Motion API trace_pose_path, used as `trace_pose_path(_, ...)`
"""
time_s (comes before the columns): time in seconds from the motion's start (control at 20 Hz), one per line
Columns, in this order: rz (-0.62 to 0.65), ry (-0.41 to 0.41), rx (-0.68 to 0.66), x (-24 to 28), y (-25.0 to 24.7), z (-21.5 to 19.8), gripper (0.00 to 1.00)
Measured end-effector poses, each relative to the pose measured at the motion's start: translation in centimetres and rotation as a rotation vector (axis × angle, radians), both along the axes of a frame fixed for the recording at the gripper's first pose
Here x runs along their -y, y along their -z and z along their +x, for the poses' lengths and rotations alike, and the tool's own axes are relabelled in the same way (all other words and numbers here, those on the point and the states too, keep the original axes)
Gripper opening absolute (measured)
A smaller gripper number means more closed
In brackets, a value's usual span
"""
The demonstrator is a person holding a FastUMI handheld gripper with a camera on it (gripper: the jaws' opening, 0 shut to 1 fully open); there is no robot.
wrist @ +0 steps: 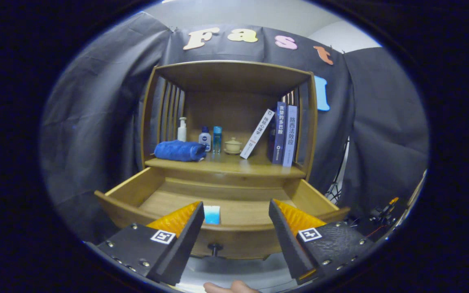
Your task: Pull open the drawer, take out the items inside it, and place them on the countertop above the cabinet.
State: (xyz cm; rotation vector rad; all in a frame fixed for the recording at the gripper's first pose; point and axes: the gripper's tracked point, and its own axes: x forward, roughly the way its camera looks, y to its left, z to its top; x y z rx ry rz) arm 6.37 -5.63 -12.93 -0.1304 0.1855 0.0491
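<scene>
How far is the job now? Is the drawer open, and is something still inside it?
Done: the drawer is pulled open. In hand: nothing; the gripper is open, hovering above the drawer's front edge. Left: a small blue item lies inside the drawer, near the left finger, and must go onto the countertop.

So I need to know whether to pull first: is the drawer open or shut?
Open. The drawer juts out from under the countertop, a small blue item inside; the open gripper touches nothing.
</scene>
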Motion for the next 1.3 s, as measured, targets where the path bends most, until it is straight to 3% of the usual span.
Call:
trace_pose_path(0.3, 0.158, -0.094, -0.354, -5.2, 2.4, 6.1, 0.94)
trace_pose_path(0.5, 0.072, -0.050, -0.538, -5.4, 7.1, 9.4, 0.95)
trace_pose_path(0.65, 0.059, 0.029, -0.642, -4.1, 11.3, 11.3, 0.96)
trace_pose_path(0.9, 0.150, 0.072, -0.797, -3.9, 16.1, 11.1, 0.94)
trace_pose_path(0.95, 0.136, 0.056, -0.839, -4.3, 16.6, 10.6, 0.87)
trace_pose_path(1.1, -0.012, 0.008, -1.033, -3.9, 19.6, 7.8, 0.86)
trace_pose_path(1.25, -0.143, 0.021, -0.924, -2.1, 17.6, 10.0, 0.38)
trace_pose_path(1.3, -0.123, 0.008, -0.870, -2.7, 17.1, 10.3, 0.38)
